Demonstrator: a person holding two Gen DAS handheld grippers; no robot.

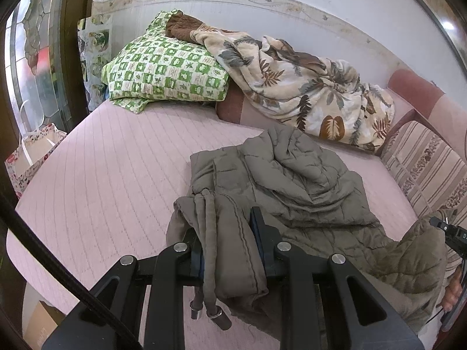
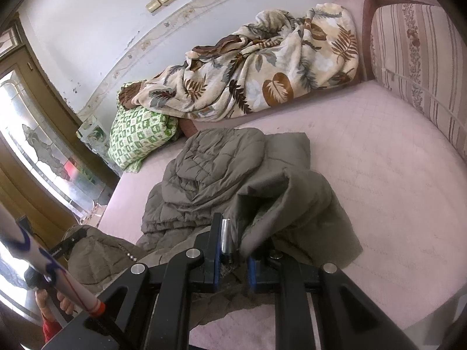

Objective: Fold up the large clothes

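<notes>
Jacket: an olive quilted jacket (image 1: 292, 180) lies on the pink bed cover (image 1: 102, 175), bunched and partly doubled over, its near edge raised off the cover in my two grippers.
Left gripper: my left gripper (image 1: 230, 248) is clenched on a thick hem fold, together with the drawstring cords (image 1: 204, 218); the cords' metal tips (image 1: 216, 319) dangle below the jaws.
Right gripper: my right gripper (image 2: 233, 250) is clenched on another stretch of the same edge; a metal cord tip (image 2: 225, 237) stands between the blue pads, with cloth beside it.
Surroundings: a leaf-print blanket (image 1: 306, 87) and a green checked pillow (image 1: 166, 70) lie at the far wall, well apart from the jacket.
Step in hand: I judge this the carrying-over of the near edge, a fold begun but not yet laid.
Next move: it calls for both grips holding level, the edge brought across onto the far part, then lowered flat before I let go.
Risk: the cords may slip or snag.
</notes>
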